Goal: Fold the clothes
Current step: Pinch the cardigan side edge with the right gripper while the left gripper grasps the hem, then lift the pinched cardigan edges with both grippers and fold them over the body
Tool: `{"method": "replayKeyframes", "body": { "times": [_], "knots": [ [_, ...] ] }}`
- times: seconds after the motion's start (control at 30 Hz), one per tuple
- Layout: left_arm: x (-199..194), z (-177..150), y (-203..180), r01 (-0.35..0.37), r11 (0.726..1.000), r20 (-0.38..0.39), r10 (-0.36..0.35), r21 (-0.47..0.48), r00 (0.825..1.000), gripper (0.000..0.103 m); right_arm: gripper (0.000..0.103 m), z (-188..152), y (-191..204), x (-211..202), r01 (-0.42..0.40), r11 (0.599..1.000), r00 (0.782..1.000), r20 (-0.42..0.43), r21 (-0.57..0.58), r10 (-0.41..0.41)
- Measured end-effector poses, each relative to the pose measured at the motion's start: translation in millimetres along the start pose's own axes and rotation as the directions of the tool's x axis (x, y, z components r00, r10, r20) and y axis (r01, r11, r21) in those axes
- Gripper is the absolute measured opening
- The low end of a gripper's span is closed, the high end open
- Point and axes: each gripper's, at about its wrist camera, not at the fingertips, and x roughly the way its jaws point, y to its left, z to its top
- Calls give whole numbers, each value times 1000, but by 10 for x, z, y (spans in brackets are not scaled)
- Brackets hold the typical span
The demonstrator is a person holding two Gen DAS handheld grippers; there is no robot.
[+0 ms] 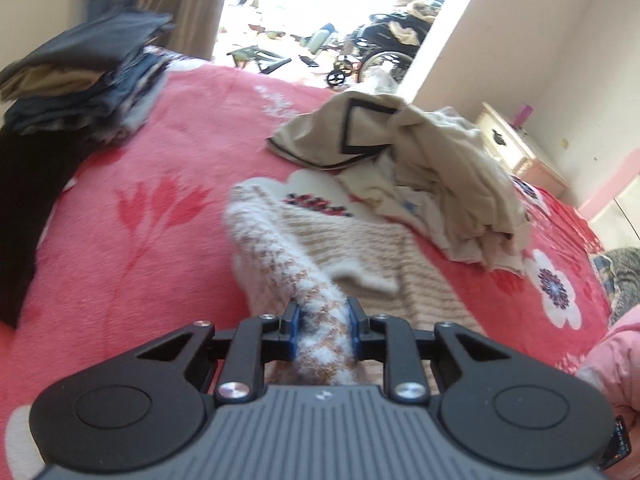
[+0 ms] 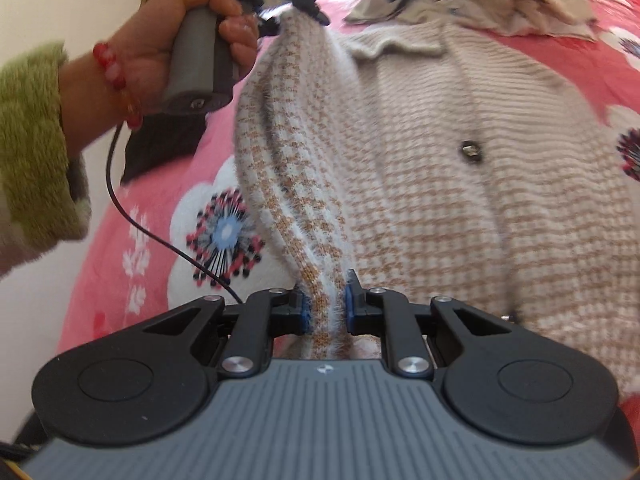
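A fuzzy beige-and-white houndstooth cardigan (image 2: 460, 168) with a collar and a metal button lies on the pink floral blanket (image 2: 168, 200). Its left sleeve (image 2: 288, 152) is lifted and stretched between both grippers. My left gripper (image 1: 324, 320) is shut on the sleeve (image 1: 280, 248) near its upper part; it also shows in the right wrist view (image 2: 294, 0), held by a hand. My right gripper (image 2: 325, 300) is shut on the sleeve's lower end. The cardigan body (image 1: 372, 256) lies flat beyond the left gripper.
A heap of unfolded cream clothes (image 1: 420, 168) lies on the bed past the cardigan. A stack of folded dark clothes (image 1: 88, 76) sits at the far left, with a black garment (image 1: 28, 208) beside it. A bedside cabinet (image 1: 516, 144) stands at right.
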Motion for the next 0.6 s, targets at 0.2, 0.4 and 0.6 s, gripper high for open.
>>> {"method": "replayKeyframes", "body": {
  "times": [0.2,0.4,0.6],
  "knots": [
    [146,3,-656,19,996,2,-20,89,1000,23,14,65,-451,-250,-40,983,998,63,179,29],
    [429,-106,-1290,37,983,-27,-32,182,999,23,14,73,-962,-404,-50,945,993,116,322,13],
    [814,-269,-1806,38,962,-80,-17,270,997,23,14,22,-1500,-416,-75,893,989,149,444,9]
  ]
}}
